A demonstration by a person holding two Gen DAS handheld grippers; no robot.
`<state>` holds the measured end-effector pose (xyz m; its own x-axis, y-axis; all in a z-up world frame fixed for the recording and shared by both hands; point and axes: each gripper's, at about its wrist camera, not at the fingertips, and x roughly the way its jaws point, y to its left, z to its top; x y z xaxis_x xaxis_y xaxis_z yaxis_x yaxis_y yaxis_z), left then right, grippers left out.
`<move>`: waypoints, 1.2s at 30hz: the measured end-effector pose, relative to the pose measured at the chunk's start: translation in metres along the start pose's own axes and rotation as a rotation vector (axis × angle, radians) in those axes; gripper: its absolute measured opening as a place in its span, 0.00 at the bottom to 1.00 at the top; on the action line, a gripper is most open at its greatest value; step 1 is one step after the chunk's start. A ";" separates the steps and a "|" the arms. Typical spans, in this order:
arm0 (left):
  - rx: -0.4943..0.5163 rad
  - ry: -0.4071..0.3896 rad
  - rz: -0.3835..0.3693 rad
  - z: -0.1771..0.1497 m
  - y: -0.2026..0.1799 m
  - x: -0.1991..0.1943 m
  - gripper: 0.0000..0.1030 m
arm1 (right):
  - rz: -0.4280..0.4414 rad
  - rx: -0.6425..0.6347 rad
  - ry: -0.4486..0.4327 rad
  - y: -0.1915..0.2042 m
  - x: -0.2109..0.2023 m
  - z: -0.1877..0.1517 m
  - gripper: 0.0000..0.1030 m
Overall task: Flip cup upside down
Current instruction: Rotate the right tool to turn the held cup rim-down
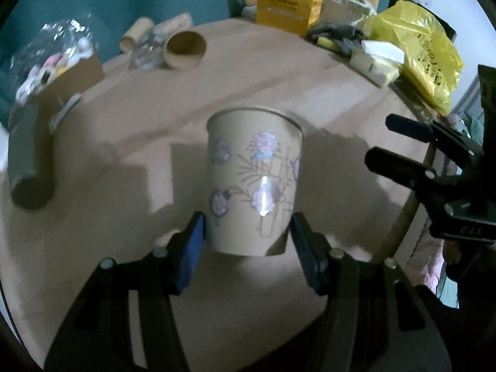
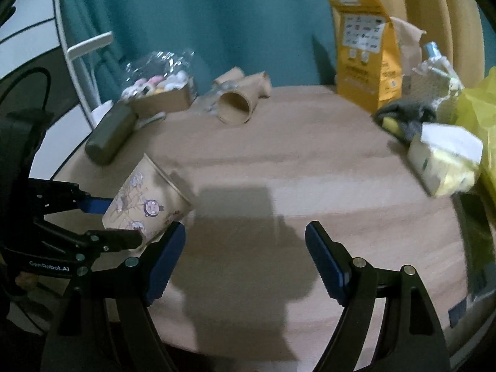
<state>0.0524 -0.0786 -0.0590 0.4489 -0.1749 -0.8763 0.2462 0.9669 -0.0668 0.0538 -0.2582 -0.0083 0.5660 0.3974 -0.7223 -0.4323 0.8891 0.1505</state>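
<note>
A tan paper cup printed with cartoon figures is held by its lower wall between the blue pads of my left gripper. Its rim points away from the camera. In the right wrist view the cup is tilted, rim up and to the right, above the round wooden table, with the left gripper shut on its base end. My right gripper is open and empty over the table's near side, just right of the cup. It shows at the right edge of the left wrist view.
At the table's back lie a paper cup on its side, cardboard tubes, a box of small items and a dark case. A yellow bag, grey cloth, a tissue pack and a yellow plastic bag stand right.
</note>
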 end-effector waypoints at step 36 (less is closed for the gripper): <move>-0.415 -0.177 0.068 -0.101 0.063 -0.057 0.81 | 0.225 -1.402 0.074 0.140 0.020 0.000 0.80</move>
<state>-0.0446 0.0110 -0.0615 0.6010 -0.1024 -0.7927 -0.1375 0.9637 -0.2287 0.0040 -0.1257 -0.0016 0.3742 0.4467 -0.8127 -0.8580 -0.1659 -0.4862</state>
